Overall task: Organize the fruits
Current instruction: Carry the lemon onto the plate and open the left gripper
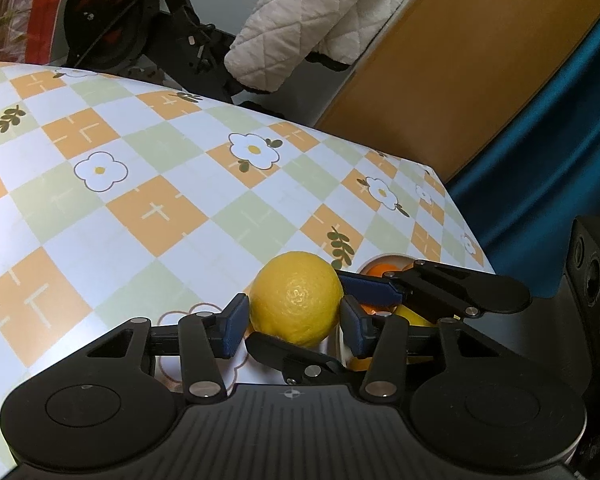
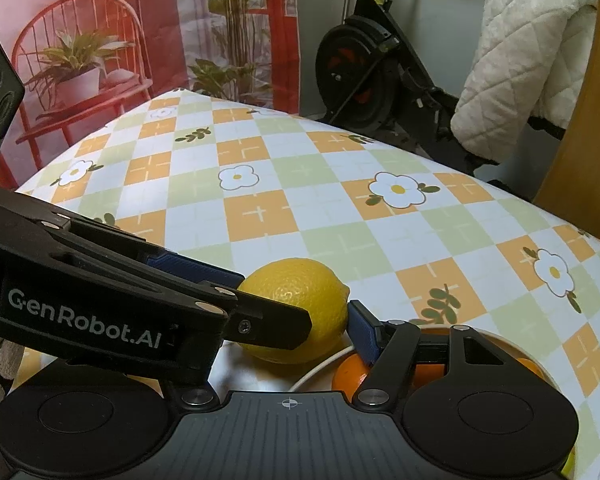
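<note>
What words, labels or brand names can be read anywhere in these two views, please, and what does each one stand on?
"GenRobot.AI": white lettering on the side of the black left gripper, seen in the right wrist view.
No other text shows; the checked floral tablecloth and the red plant-print backdrop carry only pictures.

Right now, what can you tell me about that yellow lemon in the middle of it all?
The yellow lemon is oval with a dimpled, slightly glossy peel and a small nub at one end. It lies sideways, low over the checked flower-print tablecloth, beside a white bowl holding oranges. Blue pads of both tools sit against it: the left hand-held gripper flanks it on two sides, and the right hand-held gripper's fingers also reach it. Whether it rests on the cloth is hidden.
</note>
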Available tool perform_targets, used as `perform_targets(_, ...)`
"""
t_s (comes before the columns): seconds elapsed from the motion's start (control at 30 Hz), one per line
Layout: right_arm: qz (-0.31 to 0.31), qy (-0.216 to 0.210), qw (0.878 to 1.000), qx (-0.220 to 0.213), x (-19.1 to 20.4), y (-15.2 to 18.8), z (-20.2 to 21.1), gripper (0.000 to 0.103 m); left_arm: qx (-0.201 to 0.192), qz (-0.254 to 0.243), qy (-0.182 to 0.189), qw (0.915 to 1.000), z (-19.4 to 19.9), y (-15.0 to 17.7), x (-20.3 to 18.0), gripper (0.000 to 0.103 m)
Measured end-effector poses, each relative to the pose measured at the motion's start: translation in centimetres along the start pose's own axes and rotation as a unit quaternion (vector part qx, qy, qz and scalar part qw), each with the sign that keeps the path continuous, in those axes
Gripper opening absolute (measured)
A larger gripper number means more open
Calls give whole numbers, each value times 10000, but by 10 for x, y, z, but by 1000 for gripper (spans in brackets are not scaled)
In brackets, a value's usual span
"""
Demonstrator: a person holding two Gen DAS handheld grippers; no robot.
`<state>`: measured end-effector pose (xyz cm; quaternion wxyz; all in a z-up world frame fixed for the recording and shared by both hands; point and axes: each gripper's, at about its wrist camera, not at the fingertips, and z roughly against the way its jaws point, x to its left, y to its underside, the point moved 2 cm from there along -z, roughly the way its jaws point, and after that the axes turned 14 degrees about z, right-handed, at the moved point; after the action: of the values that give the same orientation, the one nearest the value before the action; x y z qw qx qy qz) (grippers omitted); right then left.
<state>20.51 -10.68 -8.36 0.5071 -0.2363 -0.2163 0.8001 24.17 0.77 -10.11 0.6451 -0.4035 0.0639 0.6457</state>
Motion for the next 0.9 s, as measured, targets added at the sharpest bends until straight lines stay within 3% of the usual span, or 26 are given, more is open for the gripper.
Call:
perform_targets(0.4,23,-275,9996,-76,18,-2,4,61,-264,272,-175,9991,23,14,11,52)
perform_targets(0.9,-266,-341,9987,-250,22,6,21,61,-384,107,-321,9987,39,22,-1,50)
